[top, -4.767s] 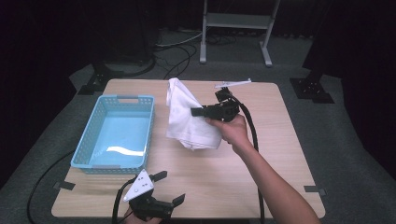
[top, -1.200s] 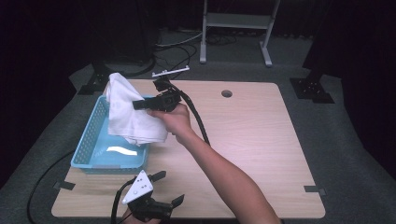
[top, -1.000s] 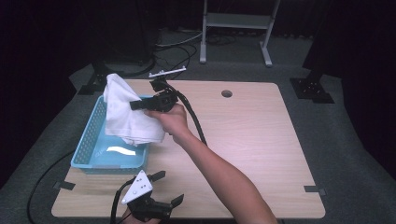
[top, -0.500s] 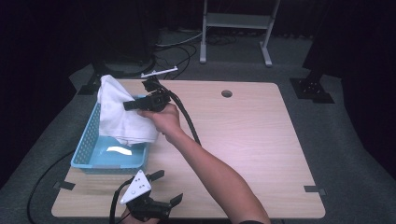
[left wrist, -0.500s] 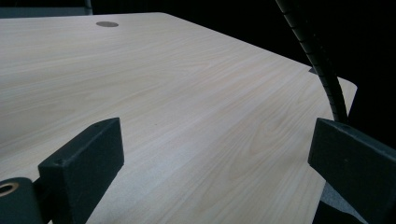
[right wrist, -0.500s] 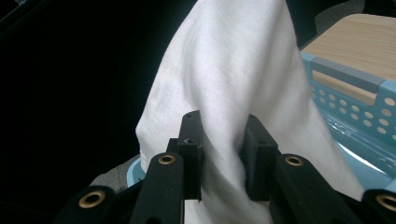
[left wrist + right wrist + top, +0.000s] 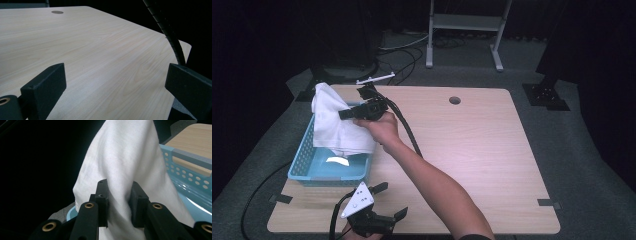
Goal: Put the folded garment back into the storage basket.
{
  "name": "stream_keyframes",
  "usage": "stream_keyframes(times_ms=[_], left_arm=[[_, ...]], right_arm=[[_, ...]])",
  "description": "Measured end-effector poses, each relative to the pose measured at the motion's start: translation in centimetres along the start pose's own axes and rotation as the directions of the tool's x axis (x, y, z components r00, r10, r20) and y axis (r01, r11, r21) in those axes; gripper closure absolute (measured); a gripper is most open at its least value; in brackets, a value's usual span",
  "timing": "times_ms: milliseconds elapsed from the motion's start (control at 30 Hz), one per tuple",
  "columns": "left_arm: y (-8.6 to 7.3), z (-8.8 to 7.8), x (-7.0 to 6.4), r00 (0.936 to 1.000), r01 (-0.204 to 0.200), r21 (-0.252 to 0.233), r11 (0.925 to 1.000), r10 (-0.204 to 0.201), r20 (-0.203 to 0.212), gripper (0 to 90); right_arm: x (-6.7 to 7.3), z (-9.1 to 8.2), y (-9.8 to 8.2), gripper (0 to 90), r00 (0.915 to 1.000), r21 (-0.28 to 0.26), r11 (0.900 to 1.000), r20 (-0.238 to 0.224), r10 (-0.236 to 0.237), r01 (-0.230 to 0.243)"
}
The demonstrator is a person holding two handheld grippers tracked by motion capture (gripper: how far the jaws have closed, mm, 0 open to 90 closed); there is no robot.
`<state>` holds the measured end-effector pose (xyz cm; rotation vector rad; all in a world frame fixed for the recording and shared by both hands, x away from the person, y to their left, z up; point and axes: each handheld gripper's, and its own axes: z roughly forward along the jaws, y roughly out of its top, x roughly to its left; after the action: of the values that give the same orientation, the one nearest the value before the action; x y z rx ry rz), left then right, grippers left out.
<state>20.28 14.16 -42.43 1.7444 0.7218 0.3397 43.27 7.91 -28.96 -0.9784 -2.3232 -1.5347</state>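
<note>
Moved: my right gripper [image 7: 346, 114] has carried the cloth [image 7: 334, 125] from table centre leftward; it now hangs over the basket [image 7: 307, 167]. Left gripper [image 7: 382, 202] unchanged.
Right gripper: jaws pinched on a fold of cloth, seen close in the right gripper view [image 7: 117, 202]; held above the basket's far end, my hand [image 7: 379, 127] wrapped round the body.
Left gripper: jaws spread wide, nothing between them; sits at the table's [image 7: 472, 150] near edge, grey plate on top.
Cloth: white, soft woven, crumpled, draped in a peak from the jaws; lower part hangs into the basket, covering its far half.
Basket: light blue plastic, rectangular, walls perforated with small round holes [image 7: 192, 167]; glossy floor with a light glare; sits on the table's left side.
Table: pale wood-grain top, rounded corners, one round hole [image 7: 455, 100] near the far edge; bare in front of my left jaws [image 7: 110, 62].
Around: ribbed black cable [image 7: 404, 127] trails from the right gripper along my forearm; tape tabs [image 7: 546, 202] at the table's corners; grey stand [image 7: 462, 25] on the floor beyond; dark surroundings.
</note>
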Motion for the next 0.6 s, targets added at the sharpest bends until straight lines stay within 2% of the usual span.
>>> stream_keyframes(times_ms=[600], left_arm=[[0.0, 0.0, 0.2, 1.0, -0.007, 0.006, 1.0, 0.007, -0.007, 3.2]], right_arm=[[-0.3, 1.6, -0.1, 72.8, 0.9997, 0.006, 1.0, -0.001, 0.025, -0.025]])
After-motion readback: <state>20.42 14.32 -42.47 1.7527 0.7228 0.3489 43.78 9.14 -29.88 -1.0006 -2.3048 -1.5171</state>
